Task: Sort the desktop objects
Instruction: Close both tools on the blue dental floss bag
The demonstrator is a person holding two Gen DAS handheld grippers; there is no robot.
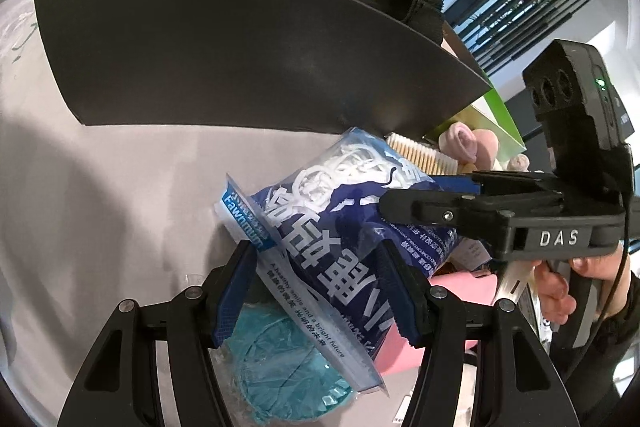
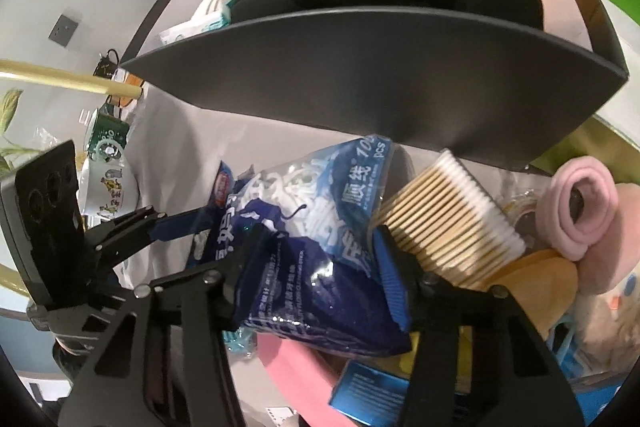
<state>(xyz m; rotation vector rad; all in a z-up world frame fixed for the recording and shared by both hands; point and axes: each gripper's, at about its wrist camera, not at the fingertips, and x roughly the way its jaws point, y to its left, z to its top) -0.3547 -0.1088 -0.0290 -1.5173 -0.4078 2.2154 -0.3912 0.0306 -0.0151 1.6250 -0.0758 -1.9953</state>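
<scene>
Plainly the floss-pick bag (image 1: 352, 227) was light, crinkly and slippery; the left gripper (image 1: 320, 291) and right gripper (image 2: 316, 267) each pinched it, near the black box (image 1: 240, 59) on the table (image 1: 100, 207).

Blue floss-pick bag (image 1: 336, 227), crumpled, tilted, seemingly lifted, just before the dark box (image 1: 224, 55).

Hand-held gripper (image 2: 316, 267) grips floss bag (image 2: 320, 227).

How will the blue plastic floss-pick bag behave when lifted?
Probably floppy: the blue plastic floss-pick bag is creased film that bends between the left tool and right tool. Likely light, with loose white picks inside. The glossy film may slip.
</scene>
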